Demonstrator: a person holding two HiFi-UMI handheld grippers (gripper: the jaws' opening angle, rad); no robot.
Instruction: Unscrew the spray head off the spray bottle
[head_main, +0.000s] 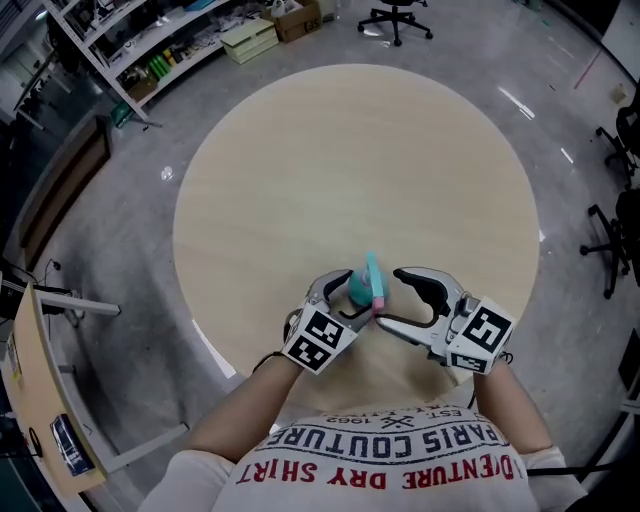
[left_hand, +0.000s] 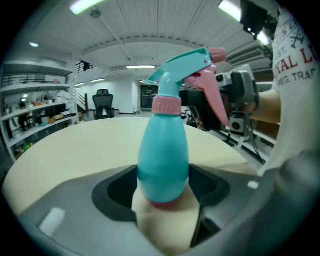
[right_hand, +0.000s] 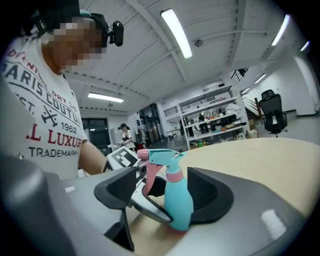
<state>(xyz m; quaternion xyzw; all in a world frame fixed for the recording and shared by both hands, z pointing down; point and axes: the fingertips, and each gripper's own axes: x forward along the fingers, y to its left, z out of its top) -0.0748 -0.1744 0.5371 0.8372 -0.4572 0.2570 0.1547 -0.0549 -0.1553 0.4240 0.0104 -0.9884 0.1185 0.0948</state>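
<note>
A teal spray bottle with a pink collar and trigger stands upright near the front edge of the round table. My left gripper is shut on its lower body; in the left gripper view the bottle sits pinched between the two dark pads, and the spray head points right. My right gripper is open just right of the head. In the right gripper view its jaws stand wide on either side of the bottle and spray head without pressing on them.
The pale wooden table spreads beyond the bottle. Past it on the floor are shelving racks, boxes and an office chair. More chairs stand at the right. A desk edge lies at the left.
</note>
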